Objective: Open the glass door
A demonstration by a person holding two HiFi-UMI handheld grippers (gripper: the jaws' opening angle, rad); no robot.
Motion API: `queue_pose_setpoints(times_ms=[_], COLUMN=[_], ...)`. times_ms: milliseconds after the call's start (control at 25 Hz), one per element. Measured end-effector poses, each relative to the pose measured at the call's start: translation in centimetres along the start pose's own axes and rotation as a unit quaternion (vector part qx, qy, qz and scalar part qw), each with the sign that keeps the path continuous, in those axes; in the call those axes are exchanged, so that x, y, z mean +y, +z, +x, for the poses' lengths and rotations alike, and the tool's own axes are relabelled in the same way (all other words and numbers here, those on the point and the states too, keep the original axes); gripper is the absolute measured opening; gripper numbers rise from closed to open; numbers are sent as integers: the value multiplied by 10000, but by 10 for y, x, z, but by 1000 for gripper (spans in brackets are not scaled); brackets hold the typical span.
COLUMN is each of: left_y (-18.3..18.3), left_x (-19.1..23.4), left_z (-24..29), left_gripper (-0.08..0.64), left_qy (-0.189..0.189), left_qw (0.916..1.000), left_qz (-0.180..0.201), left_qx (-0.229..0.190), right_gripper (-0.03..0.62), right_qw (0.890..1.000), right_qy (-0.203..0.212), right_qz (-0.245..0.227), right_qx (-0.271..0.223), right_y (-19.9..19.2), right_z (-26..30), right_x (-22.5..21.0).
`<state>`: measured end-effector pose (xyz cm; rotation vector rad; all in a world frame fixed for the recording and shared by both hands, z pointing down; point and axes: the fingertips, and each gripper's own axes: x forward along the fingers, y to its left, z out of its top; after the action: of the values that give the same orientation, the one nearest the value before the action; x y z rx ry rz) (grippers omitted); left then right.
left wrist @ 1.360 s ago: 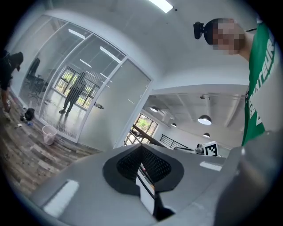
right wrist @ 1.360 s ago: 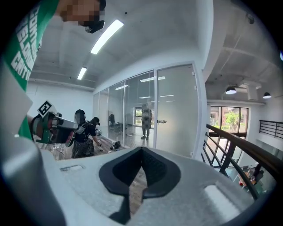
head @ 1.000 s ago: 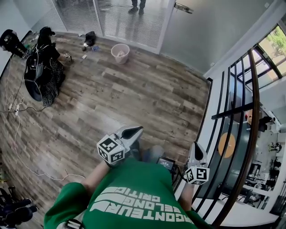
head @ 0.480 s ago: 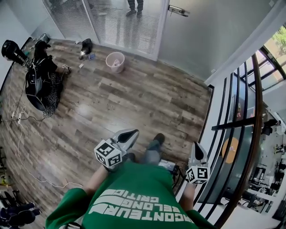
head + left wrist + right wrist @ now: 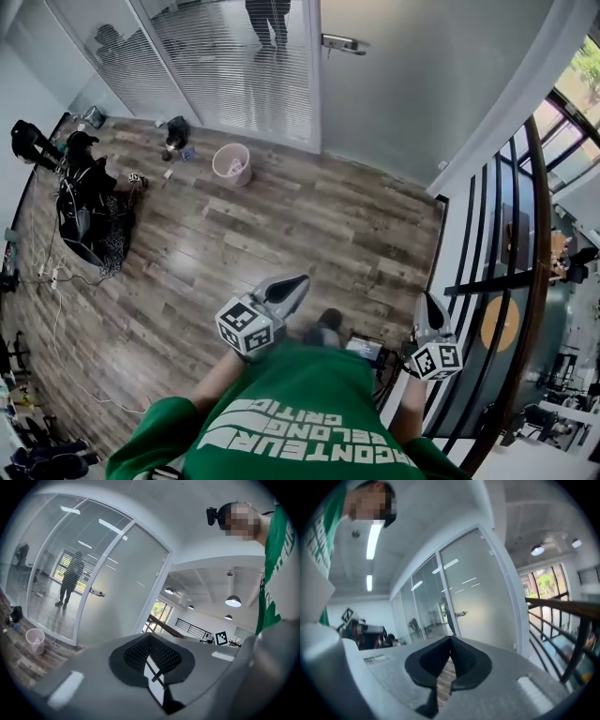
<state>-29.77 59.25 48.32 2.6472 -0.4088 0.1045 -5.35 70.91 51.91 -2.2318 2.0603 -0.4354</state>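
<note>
A person in a green shirt (image 5: 300, 422) stood on the wood floor (image 5: 281, 225) with the left tongs (image 5: 298, 281) and the right tongs (image 5: 429, 302) held out ahead at about waist level. Both pairs were pinched together at the tips with nothing between them, as the left gripper view (image 5: 150, 637) and the right gripper view (image 5: 451, 639) showed. The glass door (image 5: 403, 84) stood closed across the room, well apart from both tongs. Its metal handle (image 5: 343, 43) sat at the edge beside a striped glass wall (image 5: 234, 66). A pink wastebasket (image 5: 231, 165) stood on the floor near that wall, dark bags (image 5: 84, 206) lay along the left side, and a black railing (image 5: 511, 262) ran just beside the right tongs.
</note>
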Motion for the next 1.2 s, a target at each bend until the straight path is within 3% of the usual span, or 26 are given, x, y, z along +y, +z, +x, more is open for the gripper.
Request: queue_pose_setpoints(times_ms=[120, 360, 840, 1200], left_y=[-5, 4, 34, 72], left_x=[-11, -23, 11, 114], left_z=[21, 69, 136, 203], left_gripper=[17, 17, 17, 17], left_qy=[-113, -325, -489, -378], left_qw=[9998, 9989, 9986, 9988], left_qz=[8, 140, 55, -305], left_qx=[183, 310, 193, -23], right_gripper=[-6, -6, -6, -6], right_qw=[9965, 9959, 9988, 9964], right_qy=[-107, -421, -322, -245], right_qz=[778, 769, -52, -432], right_qx=[-269, -236, 358, 681], right_y=[3, 7, 14, 41], right_z=[-9, -12, 45, 171], right_x=[-32, -78, -98, -129])
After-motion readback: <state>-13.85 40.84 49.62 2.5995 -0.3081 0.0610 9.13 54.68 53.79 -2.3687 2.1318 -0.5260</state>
